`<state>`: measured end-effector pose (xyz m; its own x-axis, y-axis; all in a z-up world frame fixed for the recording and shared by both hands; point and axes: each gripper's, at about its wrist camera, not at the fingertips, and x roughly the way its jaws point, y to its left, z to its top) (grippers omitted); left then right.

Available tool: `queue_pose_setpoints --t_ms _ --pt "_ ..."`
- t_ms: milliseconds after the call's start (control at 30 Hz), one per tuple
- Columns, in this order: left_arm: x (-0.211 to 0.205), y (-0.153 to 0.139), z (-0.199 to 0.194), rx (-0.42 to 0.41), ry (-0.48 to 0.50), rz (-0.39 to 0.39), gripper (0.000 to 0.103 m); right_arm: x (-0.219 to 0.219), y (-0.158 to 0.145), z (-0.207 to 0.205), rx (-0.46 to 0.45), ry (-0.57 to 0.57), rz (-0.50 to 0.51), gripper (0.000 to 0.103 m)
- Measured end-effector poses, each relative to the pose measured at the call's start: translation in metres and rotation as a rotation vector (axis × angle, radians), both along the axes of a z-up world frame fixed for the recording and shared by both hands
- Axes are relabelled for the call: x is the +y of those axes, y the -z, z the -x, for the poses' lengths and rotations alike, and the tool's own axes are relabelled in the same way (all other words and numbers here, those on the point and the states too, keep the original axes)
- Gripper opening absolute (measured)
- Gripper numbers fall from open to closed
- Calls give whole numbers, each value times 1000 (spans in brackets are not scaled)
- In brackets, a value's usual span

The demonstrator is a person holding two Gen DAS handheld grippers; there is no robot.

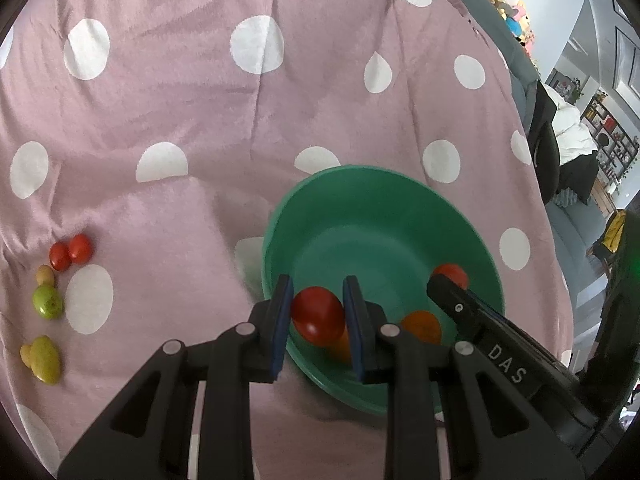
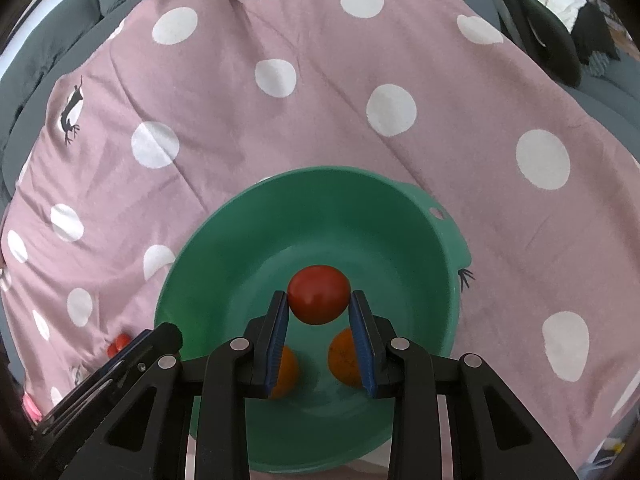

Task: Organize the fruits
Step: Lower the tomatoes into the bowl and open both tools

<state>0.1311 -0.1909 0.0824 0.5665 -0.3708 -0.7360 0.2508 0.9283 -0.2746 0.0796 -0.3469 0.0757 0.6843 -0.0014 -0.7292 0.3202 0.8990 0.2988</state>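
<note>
A green bowl (image 1: 380, 216) sits on a pink polka-dot blanket (image 1: 200, 100). My left gripper (image 1: 318, 312) is shut on a red tomato (image 1: 318, 316) and holds it over the bowl's near-left rim. My right gripper (image 2: 319, 308) is shut on another red tomato (image 2: 319, 300) above the middle of the bowl (image 2: 312, 208). Two orange fruits (image 2: 344, 358) lie on the bowl's floor below it. In the left wrist view the right gripper's finger (image 1: 452, 292) reaches into the bowl with its tomato (image 1: 452, 274) behind it, and an orange fruit (image 1: 422, 326) lies below.
On the blanket to the left lie two small red tomatoes (image 1: 71, 251), a green fruit (image 1: 48, 301), a yellow-green fruit (image 1: 46, 360) and small yellow ones (image 1: 45, 275). A grey sofa (image 2: 60, 24) lies under the blanket. A room with shelves (image 1: 608, 132) shows at the far right.
</note>
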Motion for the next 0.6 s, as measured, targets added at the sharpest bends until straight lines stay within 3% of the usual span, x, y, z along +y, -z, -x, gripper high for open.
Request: queue_pose_setpoints --t_ms 600 --pt "-7 6 -1 10 20 -20 25 5 2 -5 27 -5 41 34"
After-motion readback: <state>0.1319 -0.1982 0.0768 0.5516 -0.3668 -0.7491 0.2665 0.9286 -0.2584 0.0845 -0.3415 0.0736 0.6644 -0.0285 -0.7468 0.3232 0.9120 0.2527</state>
